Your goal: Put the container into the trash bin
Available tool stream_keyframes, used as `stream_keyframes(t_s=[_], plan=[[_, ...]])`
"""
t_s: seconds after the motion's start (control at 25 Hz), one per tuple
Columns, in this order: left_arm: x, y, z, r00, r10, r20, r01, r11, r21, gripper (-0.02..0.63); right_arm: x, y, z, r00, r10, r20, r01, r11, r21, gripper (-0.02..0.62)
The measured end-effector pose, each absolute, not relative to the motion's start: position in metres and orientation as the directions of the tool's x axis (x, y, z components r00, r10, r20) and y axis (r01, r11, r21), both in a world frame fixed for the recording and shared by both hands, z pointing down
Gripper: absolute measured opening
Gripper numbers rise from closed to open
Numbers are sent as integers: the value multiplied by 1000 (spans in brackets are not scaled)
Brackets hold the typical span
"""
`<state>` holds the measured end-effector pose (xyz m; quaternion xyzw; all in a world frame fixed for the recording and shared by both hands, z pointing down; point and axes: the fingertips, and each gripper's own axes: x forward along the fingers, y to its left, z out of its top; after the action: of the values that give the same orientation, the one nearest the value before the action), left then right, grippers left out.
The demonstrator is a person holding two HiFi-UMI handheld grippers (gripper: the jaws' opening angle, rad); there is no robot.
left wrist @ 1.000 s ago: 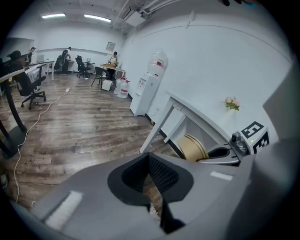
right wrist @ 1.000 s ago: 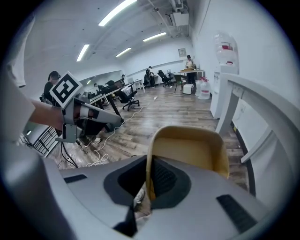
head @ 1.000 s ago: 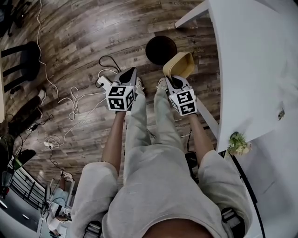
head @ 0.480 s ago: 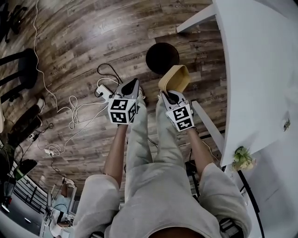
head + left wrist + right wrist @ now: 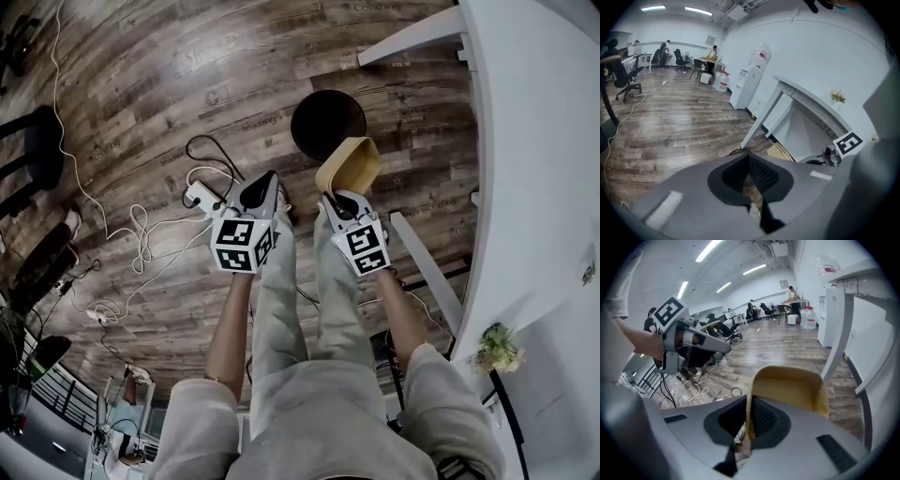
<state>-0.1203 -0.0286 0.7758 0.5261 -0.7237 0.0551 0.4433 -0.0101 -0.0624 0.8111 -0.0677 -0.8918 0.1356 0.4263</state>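
In the head view the left gripper sits left of centre, pointing up-frame over the wooden floor. Its own view shows the jaws clenched together with nothing between them, so it has no part in the carry. Just to its right, the right gripper is grasping the yellow container by one side wall. The container's long axis runs from the jaws up-frame, tilted a little right. The dark round trash bin lies directly beyond it, above and slightly left. The container's far edge overlaps the bin's lower right rim in that picture. This is the relation that counts: the right hand is the nearer one, and I judge the coming move to be a short carry up-frame and a touch left, to put the container over the bin's mouth. The white desk fills the right edge, well apart. The right gripper view shows what the head view cannot: the thin wall pinched between the pads and the container's empty inside. The container blocks the bin there. How high the container hangs above the bin no view settles.
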Motion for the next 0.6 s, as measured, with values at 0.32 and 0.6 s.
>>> stream_keyframes(t_s=[0.32,0.6], plan=[[-124,-40,812,-45,-723,690,-805,435,403,11,-16,-65,856,-624,253,740,23,952,-306,25],[-120,-44,849,-23,-712,702,-802,432,412,11,-24,-68,897,-621,264,738,37,950,-309,25]])
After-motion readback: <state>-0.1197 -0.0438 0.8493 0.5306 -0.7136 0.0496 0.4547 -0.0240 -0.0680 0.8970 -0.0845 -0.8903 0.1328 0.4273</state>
